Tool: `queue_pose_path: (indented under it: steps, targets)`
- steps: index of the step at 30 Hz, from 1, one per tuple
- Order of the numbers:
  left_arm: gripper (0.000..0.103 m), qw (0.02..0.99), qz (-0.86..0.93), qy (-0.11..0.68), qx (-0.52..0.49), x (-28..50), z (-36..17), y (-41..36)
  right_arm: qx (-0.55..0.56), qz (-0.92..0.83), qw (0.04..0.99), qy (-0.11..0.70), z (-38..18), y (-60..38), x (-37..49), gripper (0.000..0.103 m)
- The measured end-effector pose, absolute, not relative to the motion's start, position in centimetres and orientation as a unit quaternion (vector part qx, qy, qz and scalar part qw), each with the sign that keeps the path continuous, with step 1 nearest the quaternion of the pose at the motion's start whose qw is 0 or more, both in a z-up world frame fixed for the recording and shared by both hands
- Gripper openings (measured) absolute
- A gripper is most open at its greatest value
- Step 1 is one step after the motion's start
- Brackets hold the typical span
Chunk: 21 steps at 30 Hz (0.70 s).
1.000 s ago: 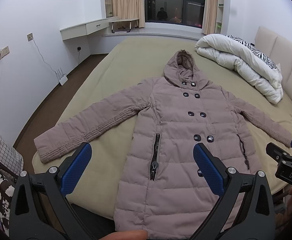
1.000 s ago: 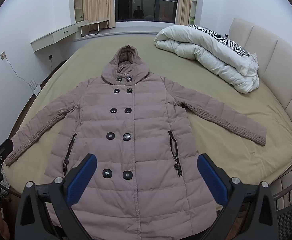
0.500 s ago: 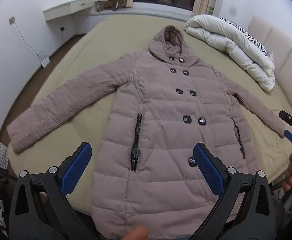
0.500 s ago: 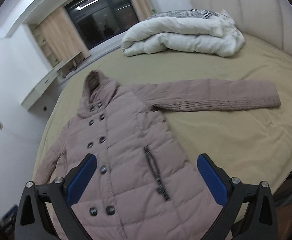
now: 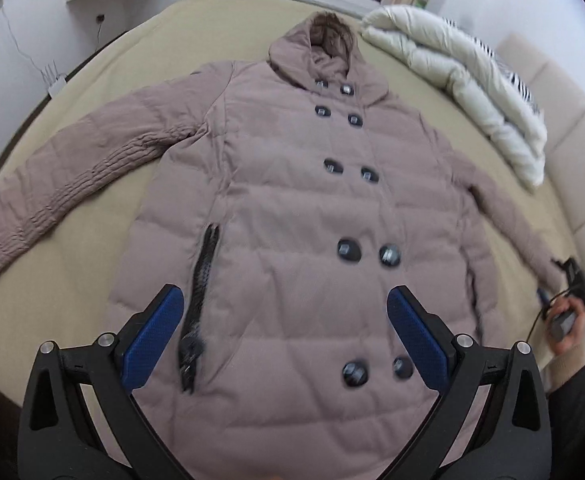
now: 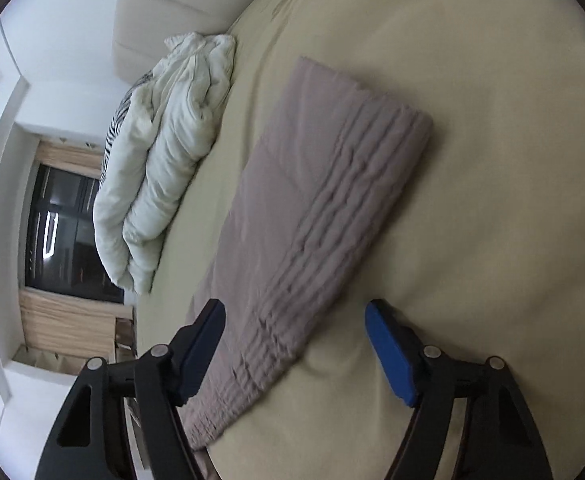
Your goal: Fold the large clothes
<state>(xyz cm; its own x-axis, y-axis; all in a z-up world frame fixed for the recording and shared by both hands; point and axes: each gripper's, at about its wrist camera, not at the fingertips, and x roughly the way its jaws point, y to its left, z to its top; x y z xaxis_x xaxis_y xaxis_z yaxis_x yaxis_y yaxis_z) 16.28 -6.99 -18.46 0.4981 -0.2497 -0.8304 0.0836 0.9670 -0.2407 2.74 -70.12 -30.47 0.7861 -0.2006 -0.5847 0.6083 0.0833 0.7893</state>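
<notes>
Soft, even indoor light filled both views, with only faint shadows. The dark window [image 6: 64, 224] gave no daylight and carried streaks of glare. Fisheye bending curved the olive-beige bed [image 5: 104, 216] toward black corners. Motion blur smeared the dusty-pink quilted hooded coat [image 5: 304, 216], worst in the right wrist view.

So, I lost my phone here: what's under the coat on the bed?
Only the olive bedsheet shows around the coat, which lies flat and spread out. Whatever is beneath its body and sleeves is covered.
</notes>
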Motion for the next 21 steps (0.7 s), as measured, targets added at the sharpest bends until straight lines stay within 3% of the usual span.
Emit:
queue_pose_path:
  steps: [1,3,5,7,11,15,21]
  targets:
    - [0.103,0.862,-0.097,0.490,-0.091,16.8,-18.5,-7.1,0.612,-0.289,0.718,0.165,-30.2,-70.0,3.5,0.075]
    - [0.103,0.859,-0.106,0.490,-0.101,17.9,-18.8,-7.4,0.596,-0.305,0.723,0.171,-29.8,-71.1,4.8,0.061]
    - [0.103,0.857,-0.119,0.488,-0.113,18.9,-19.0,-7.7,0.582,-0.318,0.724,0.191,-29.4,-71.7,6.0,0.029]
    - [0.103,0.852,-0.133,0.489,-0.134,20.0,-19.3,-7.7,0.562,-0.312,0.739,0.204,-28.5,-71.7,7.6,0.019]
    - [0.103,0.843,-0.159,0.480,-0.185,21.8,-19.4,-7.3,0.439,-0.273,0.824,0.233,-22.7,-66.8,12.2,0.015]
    - [0.102,0.830,-0.188,0.465,-0.242,24.5,-18.9,-6.9,0.267,-0.185,0.907,0.269,-17.1,-55.7,18.4,0.014]
    - [0.103,0.780,-0.236,0.459,-0.355,28.8,-19.4,-5.7,0.047,-0.053,0.946,0.317,-17.2,-36.6,24.4,0.013]
